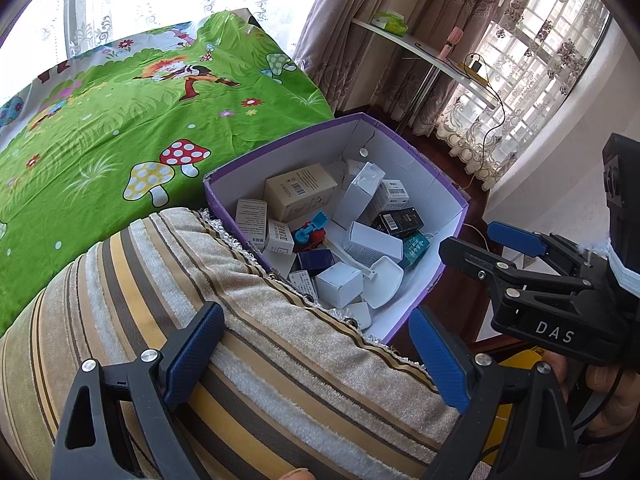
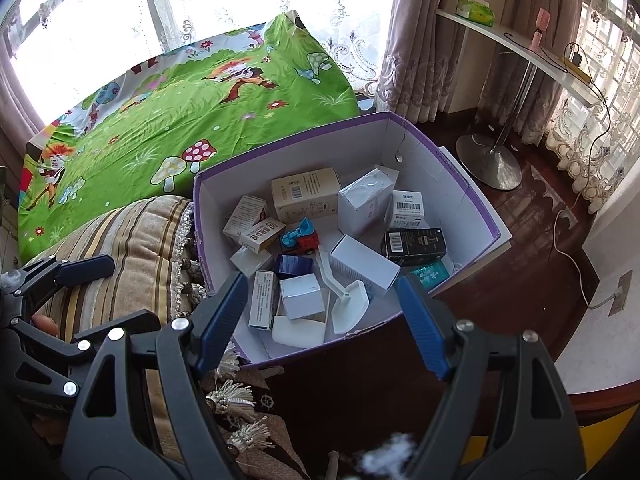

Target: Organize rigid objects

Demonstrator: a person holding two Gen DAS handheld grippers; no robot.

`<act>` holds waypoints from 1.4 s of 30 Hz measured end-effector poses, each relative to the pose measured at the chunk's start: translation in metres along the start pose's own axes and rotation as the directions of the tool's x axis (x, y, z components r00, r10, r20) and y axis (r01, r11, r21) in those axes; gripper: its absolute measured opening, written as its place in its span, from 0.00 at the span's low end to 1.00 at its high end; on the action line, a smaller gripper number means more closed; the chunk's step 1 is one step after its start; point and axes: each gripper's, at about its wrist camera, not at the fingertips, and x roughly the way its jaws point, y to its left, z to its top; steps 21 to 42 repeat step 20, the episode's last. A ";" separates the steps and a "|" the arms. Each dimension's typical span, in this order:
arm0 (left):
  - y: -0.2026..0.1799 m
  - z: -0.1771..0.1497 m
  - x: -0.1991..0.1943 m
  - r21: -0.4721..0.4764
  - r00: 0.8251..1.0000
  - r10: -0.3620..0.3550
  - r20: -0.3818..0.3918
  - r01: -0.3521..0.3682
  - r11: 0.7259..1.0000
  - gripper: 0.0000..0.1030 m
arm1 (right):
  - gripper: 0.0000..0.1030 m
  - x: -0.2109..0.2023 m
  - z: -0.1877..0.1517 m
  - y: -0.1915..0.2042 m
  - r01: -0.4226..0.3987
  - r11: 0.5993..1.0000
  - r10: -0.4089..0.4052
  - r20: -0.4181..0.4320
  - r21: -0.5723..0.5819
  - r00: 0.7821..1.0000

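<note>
A purple cardboard box [image 1: 288, 138] [image 2: 198, 216] with a white inside holds several small cartons. Among them are a beige carton [image 1: 300, 192] [image 2: 306, 194], a black carton [image 1: 398, 220] [image 2: 414, 244], a red and blue toy car [image 1: 308, 236] [image 2: 300, 240] and a white plastic scoop [image 1: 382, 280] [image 2: 350, 304]. My left gripper [image 1: 318, 356] [image 2: 136, 290] stands open over the striped cushion [image 1: 160, 280] [image 2: 132, 224], nothing between its pads. My right gripper [image 2: 320, 320] [image 1: 468, 240] is open above the box's near end, holding nothing.
A bed with a green cartoon sheet [image 1: 120, 120] [image 2: 180, 120] lies beyond the cushion and box. A white side table [image 2: 520, 44] on a metal foot [image 2: 490, 164] stands on the dark wood floor by the curtains. A white cable [image 2: 568, 252] runs to a wall socket.
</note>
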 end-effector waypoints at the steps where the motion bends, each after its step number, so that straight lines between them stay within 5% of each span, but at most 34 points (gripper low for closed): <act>1: 0.000 0.000 0.000 0.000 1.000 0.000 0.000 0.000 1.000 0.92 | 0.78 0.000 0.000 0.000 0.000 1.000 0.000 0.000 0.000 1.000; 42: -0.007 0.002 0.005 0.012 1.000 0.002 0.003 -0.002 1.000 0.94 | 0.78 0.001 -0.002 0.000 0.009 1.000 -0.009 -0.007 -0.005 1.000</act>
